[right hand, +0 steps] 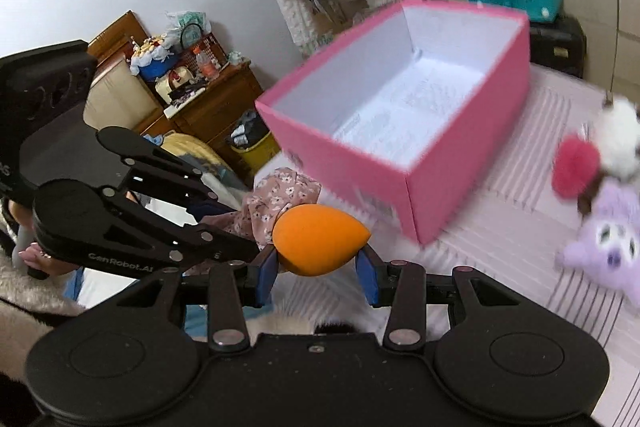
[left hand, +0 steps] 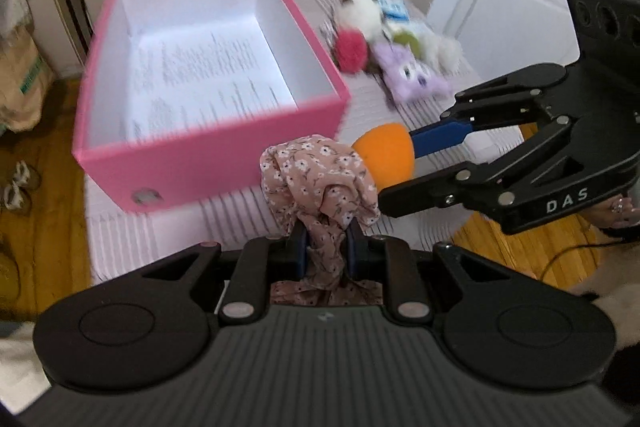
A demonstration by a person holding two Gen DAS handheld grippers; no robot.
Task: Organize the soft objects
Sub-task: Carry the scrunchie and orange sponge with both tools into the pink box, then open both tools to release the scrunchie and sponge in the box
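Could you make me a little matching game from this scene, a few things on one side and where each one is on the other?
Things:
1. floral cloth
2. orange sponge
3. pink box
4. purple plush toy

Places:
A. lying on the striped cover
B. in the right gripper's jaws
C. standing open on the striped cover
D. in the left gripper's jaws

Pairs: 1-D, 2-B, 3-C, 4-A

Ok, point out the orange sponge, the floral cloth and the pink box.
orange sponge (right hand: 316,241): right wrist view, middle of its rounded body.
floral cloth (left hand: 316,175): left wrist view, bunched top above the pads.
pink box (left hand: 208,163): left wrist view, near outer wall.
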